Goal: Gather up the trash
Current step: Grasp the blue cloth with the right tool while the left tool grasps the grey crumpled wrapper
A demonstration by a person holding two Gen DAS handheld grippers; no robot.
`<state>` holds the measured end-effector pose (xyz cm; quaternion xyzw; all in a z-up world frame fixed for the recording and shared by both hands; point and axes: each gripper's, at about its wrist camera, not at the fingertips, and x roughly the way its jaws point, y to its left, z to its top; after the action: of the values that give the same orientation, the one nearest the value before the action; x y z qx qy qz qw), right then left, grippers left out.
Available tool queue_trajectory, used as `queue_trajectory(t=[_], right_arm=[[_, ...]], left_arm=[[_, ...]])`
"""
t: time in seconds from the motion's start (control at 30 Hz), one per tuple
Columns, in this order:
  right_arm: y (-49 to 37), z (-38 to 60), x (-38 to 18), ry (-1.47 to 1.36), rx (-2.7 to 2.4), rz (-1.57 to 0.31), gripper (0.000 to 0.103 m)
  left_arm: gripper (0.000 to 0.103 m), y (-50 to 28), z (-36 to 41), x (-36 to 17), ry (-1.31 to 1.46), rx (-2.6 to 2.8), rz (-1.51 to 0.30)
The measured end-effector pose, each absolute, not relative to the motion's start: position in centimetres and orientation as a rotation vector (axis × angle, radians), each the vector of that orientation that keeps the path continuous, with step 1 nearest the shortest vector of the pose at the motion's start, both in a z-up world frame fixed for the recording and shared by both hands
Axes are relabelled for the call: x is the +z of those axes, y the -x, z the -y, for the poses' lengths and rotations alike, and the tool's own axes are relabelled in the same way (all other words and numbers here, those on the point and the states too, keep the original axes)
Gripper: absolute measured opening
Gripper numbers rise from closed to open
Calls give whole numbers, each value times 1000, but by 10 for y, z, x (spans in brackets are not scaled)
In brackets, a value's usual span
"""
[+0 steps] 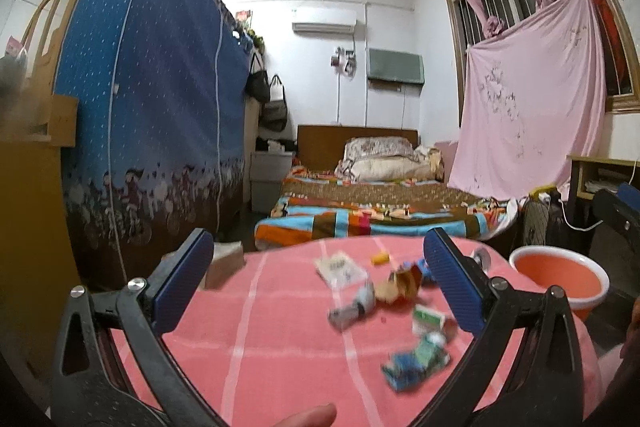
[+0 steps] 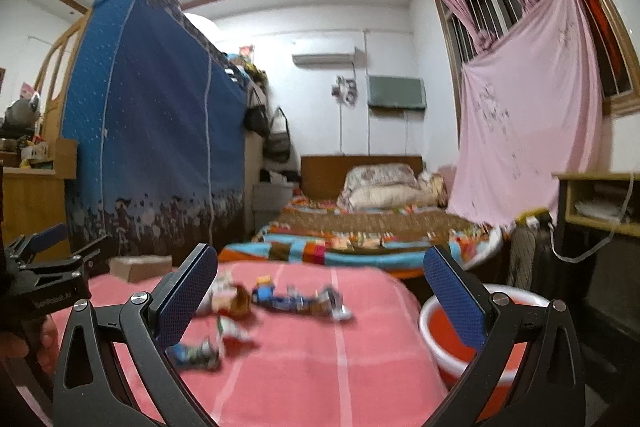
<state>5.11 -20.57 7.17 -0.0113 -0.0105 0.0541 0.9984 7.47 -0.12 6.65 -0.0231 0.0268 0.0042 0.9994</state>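
Progress: nothing judged collected yet | wrappers (image 1: 404, 283) and cartons (image 1: 428, 319) are scattered on the pink tablecloth (image 1: 280, 347) | basin (image 2: 440, 355) beside table appears empty | left gripper (image 1: 318, 281) and right gripper (image 2: 320, 295) are held apart, nothing between.

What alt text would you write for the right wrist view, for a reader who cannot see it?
The open right gripper hovers over a table with a pink checked cloth, where blurred wrappers lie scattered. An orange basin stands at the table's right edge, and the left gripper shows at far left. Behind are a bed and a blue fabric wardrobe.
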Motion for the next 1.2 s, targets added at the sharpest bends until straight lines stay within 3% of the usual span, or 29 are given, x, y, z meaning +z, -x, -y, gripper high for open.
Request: queue_trajectory(t=[0.33, 0.6, 0.77, 0.87, 0.93, 1.2], right_arm=[[-136, 194, 75, 106, 217, -49, 103], [-198, 197, 66, 153, 257, -236, 102], [-225, 199, 54, 67, 331, -375, 84], [-238, 189, 48, 65, 362, -446, 68], [-246, 181, 43, 71, 383, -493, 51], [-277, 167, 19, 33, 452, -684, 32]], left_arm=[[91, -123, 2, 68, -18, -8, -44], [88, -166, 10, 54, -26, -93, -231], [78, -189, 17, 45, -36, -135, -368], [70, -200, 19, 37, -22, -173, -445], [64, -204, 19, 33, -7, -206, -491], [39, -227, 19, 14, 48, -312, -683]])
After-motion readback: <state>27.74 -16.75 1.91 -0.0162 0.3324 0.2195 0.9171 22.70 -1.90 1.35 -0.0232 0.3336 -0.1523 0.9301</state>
